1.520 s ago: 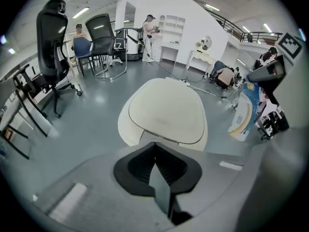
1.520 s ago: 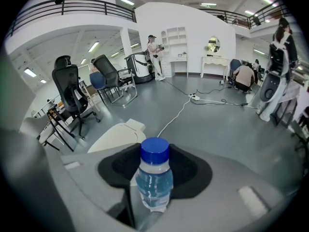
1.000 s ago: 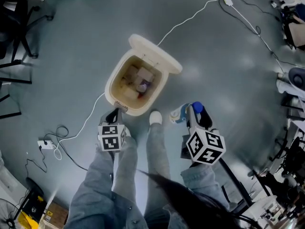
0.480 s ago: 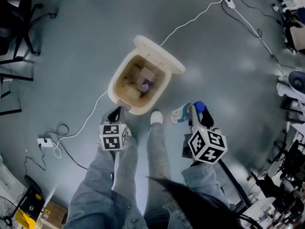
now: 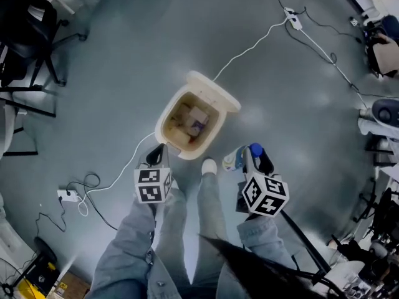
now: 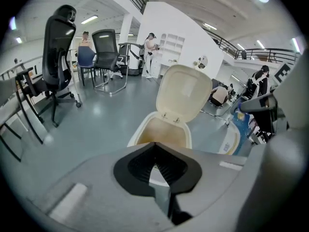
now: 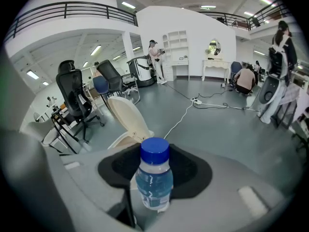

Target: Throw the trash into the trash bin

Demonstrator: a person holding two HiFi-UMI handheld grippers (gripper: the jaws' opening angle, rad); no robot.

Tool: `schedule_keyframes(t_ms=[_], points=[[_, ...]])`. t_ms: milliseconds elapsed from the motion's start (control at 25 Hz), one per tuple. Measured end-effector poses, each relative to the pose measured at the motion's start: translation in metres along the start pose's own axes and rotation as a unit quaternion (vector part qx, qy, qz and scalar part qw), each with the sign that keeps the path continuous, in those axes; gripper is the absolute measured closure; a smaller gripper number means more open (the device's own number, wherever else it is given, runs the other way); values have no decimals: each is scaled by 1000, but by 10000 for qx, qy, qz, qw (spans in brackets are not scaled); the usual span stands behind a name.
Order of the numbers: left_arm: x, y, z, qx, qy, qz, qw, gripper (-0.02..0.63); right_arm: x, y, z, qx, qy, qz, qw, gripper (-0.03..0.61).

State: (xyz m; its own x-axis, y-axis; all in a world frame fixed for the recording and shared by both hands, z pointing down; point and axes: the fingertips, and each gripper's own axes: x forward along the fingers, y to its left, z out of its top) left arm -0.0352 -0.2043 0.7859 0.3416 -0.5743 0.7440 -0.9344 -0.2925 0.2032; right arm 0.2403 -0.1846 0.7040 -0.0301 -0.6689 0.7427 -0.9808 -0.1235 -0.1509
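Observation:
The cream trash bin (image 5: 169, 116) stands on the grey floor with its lid (image 5: 215, 90) up; several pieces of trash lie inside. In the head view my left gripper (image 5: 156, 155) hangs just left of the bin's near rim, its jaws together with nothing in them. My right gripper (image 5: 248, 159) is to the right of the bin, shut on a clear plastic bottle (image 5: 232, 161) with a blue cap (image 5: 255, 149). The right gripper view shows the bottle (image 7: 153, 180) upright between the jaws, the lid (image 7: 126, 119) behind it. The left gripper view looks over shut jaws at the bin (image 6: 166, 130).
A white cable (image 5: 249, 37) runs across the floor from the bin to a power strip (image 5: 293, 19); another strip (image 5: 67, 195) lies at the left. Black office chairs (image 5: 25, 48) stand at the left edge. The person's shoe (image 5: 209, 166) is beside the bin.
Both grippers have risen, the left one more, and it has come up off the bin's near edge. The bin looks smaller and farther off. The bottle stays in the right gripper.

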Motion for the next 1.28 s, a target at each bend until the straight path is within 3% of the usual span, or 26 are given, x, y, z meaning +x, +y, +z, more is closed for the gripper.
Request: schedule_keyframes(t_ms=[280, 480, 920, 1280], points=[[-64, 23, 82, -157, -513, 189, 9984, 604, -45, 60, 27, -399, -21, 437, 9982, 394], [-93, 39, 115, -256, -812, 358, 9957, 604, -55, 92, 49, -631, -94, 687, 9956, 394], [-118, 64, 99, -785, -1000, 752, 9890, 604, -2, 138, 59, -586, 103, 1019, 9930, 394], [-115, 86, 58, -1405, -1037, 1017, 9794, 604, 64, 162, 48, -608, 275, 1093, 9918, 394]])
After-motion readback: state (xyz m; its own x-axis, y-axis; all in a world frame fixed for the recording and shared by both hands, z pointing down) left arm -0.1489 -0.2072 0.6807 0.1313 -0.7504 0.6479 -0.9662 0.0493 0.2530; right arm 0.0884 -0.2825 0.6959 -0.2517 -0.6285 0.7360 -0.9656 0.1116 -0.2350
